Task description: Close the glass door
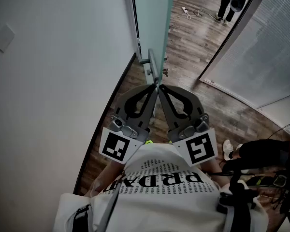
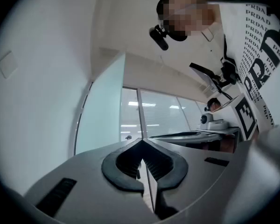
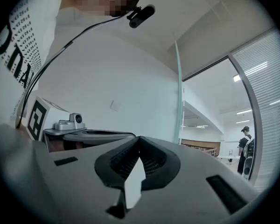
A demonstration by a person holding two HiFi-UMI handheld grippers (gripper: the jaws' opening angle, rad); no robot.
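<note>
A white shirt with dark print fills the bottom of the head view, and both grippers are held just in front of it, pointing at the glass door. The left gripper has its jaws pressed together at the tips with nothing between them; only a thin slit of light shows lower down in its own view. The right gripper is the same, tips met and empty. Their points lie side by side at the foot of the door's handle; whether either one touches it cannot be told.

The floor is dark wood plank, running from under the door out into the room beyond it. A plain white wall stands left of the door and carries a small blank plate. To the door's right a glazed partition with pale blinds curves away. Beyond the door a person in dark clothes stands near a loose cable on the floor. Another person in black is low down, well to the door's right.

The door is a frosted, pale green pane, standing open close along the white wall. Its handle is a slim upright metal bar near the lower free edge.
</note>
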